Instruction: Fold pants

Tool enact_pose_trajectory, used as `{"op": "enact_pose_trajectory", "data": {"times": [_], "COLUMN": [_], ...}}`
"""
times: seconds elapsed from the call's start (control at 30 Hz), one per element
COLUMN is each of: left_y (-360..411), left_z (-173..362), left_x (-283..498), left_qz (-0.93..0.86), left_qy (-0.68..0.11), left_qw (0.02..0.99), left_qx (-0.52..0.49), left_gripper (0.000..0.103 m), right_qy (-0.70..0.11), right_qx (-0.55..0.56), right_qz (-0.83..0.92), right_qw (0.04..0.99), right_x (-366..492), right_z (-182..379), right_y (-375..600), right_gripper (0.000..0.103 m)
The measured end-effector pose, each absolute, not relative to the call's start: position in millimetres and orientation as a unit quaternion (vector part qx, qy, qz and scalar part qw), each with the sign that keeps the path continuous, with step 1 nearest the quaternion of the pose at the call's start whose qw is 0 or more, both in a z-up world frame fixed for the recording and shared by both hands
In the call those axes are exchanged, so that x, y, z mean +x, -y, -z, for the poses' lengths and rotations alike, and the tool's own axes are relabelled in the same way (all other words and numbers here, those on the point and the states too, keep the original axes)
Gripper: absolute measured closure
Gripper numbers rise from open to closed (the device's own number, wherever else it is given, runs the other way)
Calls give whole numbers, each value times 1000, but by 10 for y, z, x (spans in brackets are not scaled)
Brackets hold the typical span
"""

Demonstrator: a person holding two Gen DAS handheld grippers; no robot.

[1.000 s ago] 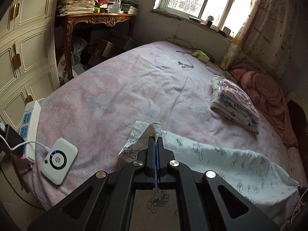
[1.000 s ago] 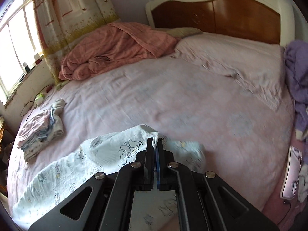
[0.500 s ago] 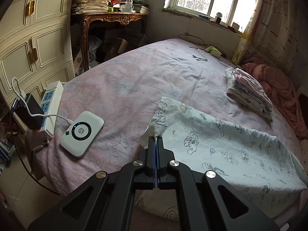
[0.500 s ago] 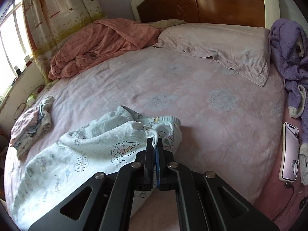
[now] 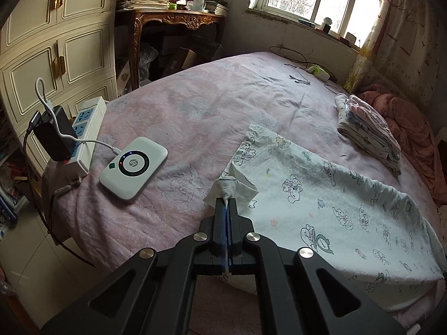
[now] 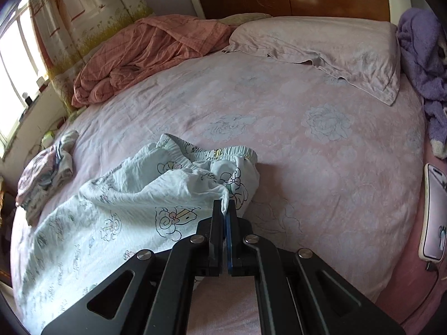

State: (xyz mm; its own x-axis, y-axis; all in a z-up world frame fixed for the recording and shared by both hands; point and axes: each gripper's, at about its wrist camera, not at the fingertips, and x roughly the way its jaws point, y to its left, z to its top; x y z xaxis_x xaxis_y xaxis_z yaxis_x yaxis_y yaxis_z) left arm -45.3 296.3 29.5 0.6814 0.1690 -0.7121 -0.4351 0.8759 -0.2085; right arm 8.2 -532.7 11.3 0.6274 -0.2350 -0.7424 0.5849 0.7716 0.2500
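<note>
The pants point(image 5: 321, 195), pale with cartoon prints, now lie spread along the near edge of the bed point(image 5: 195, 106), where a second ago they were held up off the sheet with only a bunched strip of cloth showing past each tool. The left gripper point(image 5: 225, 203) has its jaws closed on the cuff end, a small wad of fabric pinched between them, and the right gripper point(image 6: 225, 205) has its jaws closed on a fold of cloth just below the elastic waistband point(image 6: 220, 153). Both ends have come down and the cloth has settled flat between them (the waist end is still rumpled, with a loose ridge running back toward the legs). In the left view the legs look laid one over the other, though I cannot tell how neatly the edges match. That would mean the laying-out step is nearly finished and the actual folding, end over end, is what remains. A white charging pad point(image 5: 134, 170) and a power strip point(image 5: 83, 136) sit near the cuff end, apart from the cloth, and a stack of folded clothes point(image 5: 368, 136) lies farther up the bed, likely where the finished pants will go.
</note>
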Motion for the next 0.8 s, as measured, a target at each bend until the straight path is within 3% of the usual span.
{"op": "enact_pose_trajectory", "data": {"times": [0.27, 0.8], "left_y": [-2866, -2798], "left_z": [-500, 27], "left_x": [-512, -420], "left_qz": [-170, -195], "left_qy": [-343, -404], "left_qw": [911, 887], "left_qx": [-152, -113], "left_gripper": [103, 102], "right_qy": [-345, -375], "right_qx": [224, 221], "right_qz": [245, 252], "right_qw": [878, 864], "right_x": [74, 131], "right_z": [-312, 33], "right_y": [5362, 5416], "right_gripper": [102, 102]}}
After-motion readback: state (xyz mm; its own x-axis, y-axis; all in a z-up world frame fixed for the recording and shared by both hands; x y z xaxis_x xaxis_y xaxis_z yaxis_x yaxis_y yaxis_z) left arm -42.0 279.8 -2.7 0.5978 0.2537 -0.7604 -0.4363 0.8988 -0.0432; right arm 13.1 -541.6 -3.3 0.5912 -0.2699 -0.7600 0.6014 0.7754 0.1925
